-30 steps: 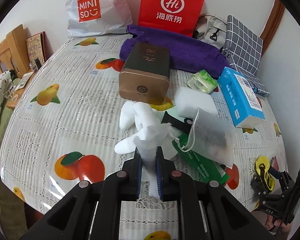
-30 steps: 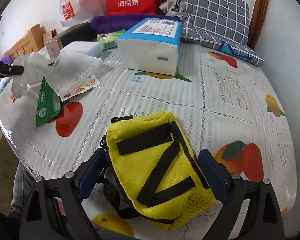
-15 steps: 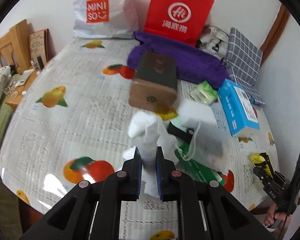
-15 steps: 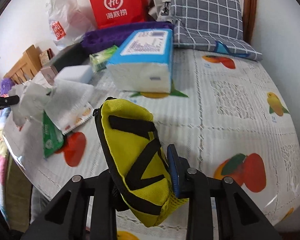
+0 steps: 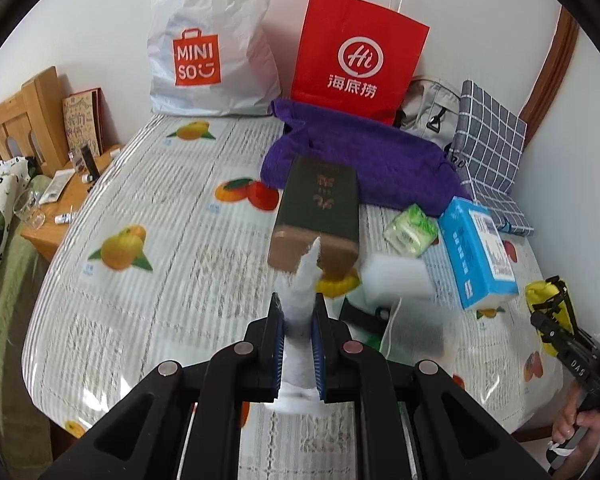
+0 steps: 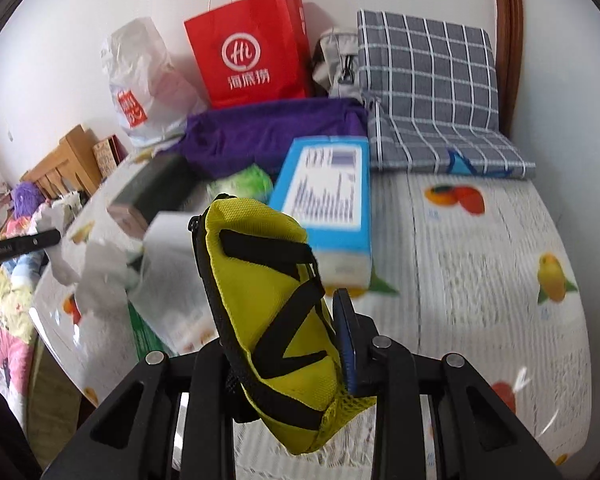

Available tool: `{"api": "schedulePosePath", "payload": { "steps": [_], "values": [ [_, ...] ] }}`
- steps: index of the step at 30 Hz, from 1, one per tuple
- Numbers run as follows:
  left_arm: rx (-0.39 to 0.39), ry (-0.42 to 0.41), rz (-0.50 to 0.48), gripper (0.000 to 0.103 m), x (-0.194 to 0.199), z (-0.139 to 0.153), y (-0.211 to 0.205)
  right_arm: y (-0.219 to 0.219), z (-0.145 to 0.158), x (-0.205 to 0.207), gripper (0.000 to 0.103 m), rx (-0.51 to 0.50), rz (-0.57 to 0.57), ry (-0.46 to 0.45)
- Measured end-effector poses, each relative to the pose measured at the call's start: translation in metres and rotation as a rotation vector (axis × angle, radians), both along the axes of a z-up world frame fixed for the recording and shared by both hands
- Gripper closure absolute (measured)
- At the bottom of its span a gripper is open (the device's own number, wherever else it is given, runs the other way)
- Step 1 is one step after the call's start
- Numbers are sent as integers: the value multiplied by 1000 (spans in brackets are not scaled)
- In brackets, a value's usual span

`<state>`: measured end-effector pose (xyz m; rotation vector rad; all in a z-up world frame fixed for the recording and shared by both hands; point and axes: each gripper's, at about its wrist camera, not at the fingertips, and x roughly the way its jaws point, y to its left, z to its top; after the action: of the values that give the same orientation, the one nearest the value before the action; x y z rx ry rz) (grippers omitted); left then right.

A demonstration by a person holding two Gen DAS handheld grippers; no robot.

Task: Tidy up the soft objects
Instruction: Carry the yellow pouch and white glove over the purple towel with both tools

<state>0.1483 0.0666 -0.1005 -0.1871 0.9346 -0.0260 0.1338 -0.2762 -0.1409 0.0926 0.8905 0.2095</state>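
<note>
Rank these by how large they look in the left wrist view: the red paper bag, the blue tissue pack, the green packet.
1. red paper bag
2. blue tissue pack
3. green packet
The bag stands farthest from the camera yet looks largest, so the order seems safe.

White wall [image 5: 480, 8] standing behind desk [image 5: 172, 240], daylight falling evenly across it. Fruit-print cloth covering desk, glare showing at 7 o'clock edge. Wooden headboard [image 5: 16, 120] rising at 9 o'clock, low wooden side table [image 5: 66, 200] sitting just beside it, carrying small clutter. Dark wooden frame [image 5: 548, 76] running up wall at 2 o'clock. Green bedding [image 5: 8, 292] lying at 8 o'clock, below desk edge.
</note>
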Motion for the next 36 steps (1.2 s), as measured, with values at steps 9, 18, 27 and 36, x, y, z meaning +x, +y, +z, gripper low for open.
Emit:
{"api": "schedulePosePath", "payload": {
  "steps": [9, 18, 27, 36],
  "values": [
    [18, -12, 9, 91, 50, 16, -1, 5, 37, 52, 75, 21, -4, -44],
    [46, -10, -11, 91, 118, 23, -15, 15, 52, 121, 75, 30, 4, -63],
    [62, -7, -35, 91, 180, 19, -27, 15, 46, 186, 75, 42, -2, -53],
    [24, 7, -56, 91, 240, 9, -32, 15, 28, 247, 75, 28, 14, -22]
  ]
}}
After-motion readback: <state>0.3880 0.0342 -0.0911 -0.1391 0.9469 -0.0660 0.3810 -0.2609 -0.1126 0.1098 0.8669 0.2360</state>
